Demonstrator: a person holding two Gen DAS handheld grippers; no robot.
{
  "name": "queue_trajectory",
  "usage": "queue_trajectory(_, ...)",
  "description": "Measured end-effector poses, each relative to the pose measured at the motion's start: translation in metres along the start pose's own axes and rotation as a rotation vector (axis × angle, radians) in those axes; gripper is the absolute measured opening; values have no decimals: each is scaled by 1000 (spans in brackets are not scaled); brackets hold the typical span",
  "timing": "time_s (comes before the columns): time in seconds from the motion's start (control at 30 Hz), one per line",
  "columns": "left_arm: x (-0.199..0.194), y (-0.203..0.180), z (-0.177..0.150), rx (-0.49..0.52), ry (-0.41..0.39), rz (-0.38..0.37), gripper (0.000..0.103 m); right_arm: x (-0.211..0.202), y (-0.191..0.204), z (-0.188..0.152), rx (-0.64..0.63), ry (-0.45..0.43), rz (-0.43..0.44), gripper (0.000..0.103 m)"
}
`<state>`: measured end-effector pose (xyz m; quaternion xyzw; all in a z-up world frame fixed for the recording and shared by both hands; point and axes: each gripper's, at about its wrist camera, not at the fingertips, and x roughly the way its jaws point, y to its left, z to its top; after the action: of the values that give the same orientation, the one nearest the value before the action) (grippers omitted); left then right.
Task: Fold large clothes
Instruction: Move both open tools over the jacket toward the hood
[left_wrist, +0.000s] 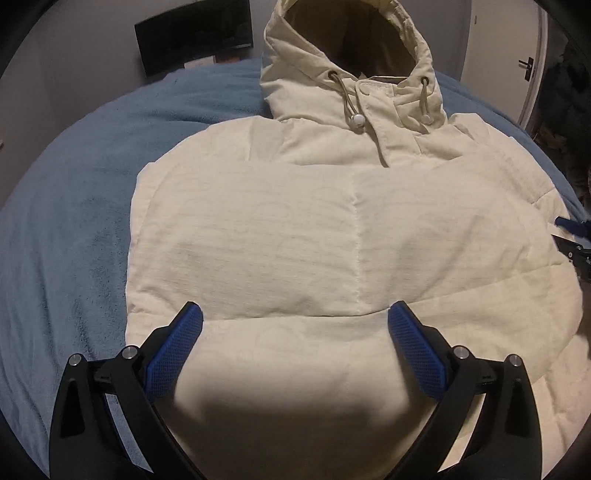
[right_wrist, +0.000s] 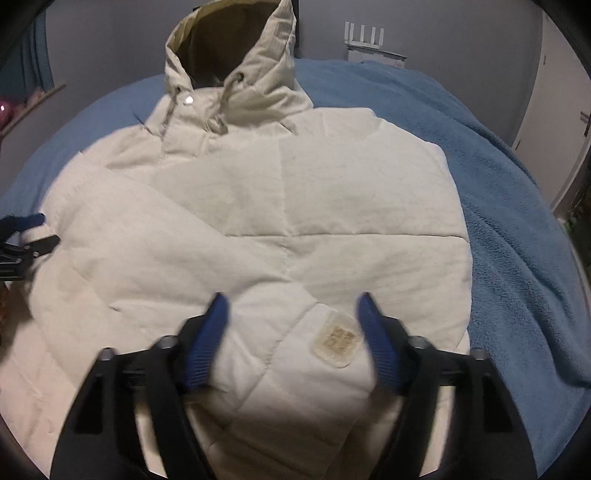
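Cream hooded jacket (left_wrist: 295, 229) lies flat on blue blanket (left_wrist: 74, 221), under & ahead of left gripper (left_wrist: 295, 317) & right gripper (right_wrist: 291, 306); both wide open, holding nothing.

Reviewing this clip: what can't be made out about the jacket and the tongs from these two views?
- Jacket hem: left wrist view, cut off by the bottom edge and shadowed behind the left tongs.
- Patch lettering: right wrist view, too small and blurred.
- Right tongs: motion-blurred, so contact with the fabric is unclear.
- Hood top: cropped by both views' upper edge.
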<state>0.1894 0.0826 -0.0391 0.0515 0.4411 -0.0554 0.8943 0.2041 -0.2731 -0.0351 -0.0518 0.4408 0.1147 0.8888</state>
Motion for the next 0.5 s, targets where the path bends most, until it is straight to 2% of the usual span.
queue_trajectory(0.03, 1, 1, -1, 4, -5, -5, 98, 1, -3, -1, 29, 4, 4, 96)
queue_trajectory(0.13, 0, 4, -2, -16, -7, -18, 98, 3, -13, -5, 124, 3, 36, 96)
queue_trajectory(0.23, -6, 4, -9, -23, -37, -22, 98, 2, -9, -3, 132, 21, 13, 96)
queue_trajectory(0.3, -8, 4, -1, -4, -13, -24, 97, -4, -7, 6, 112, 36, 24, 96)
queue_trajectory(0.37, -13, 5, 10, -6, -27, -14, 97, -20, -7, 23, 111, -50, 7, 96)
queue_trajectory(0.4, -20, 6, 22, -16, -65, 17, 97, -26, -8, 30, 117, -80, 5, 96)
queue_trajectory(0.5, -27, 8, 59, 6, -120, 41, 97, -29, -9, 67, 131, -123, 36, 96)
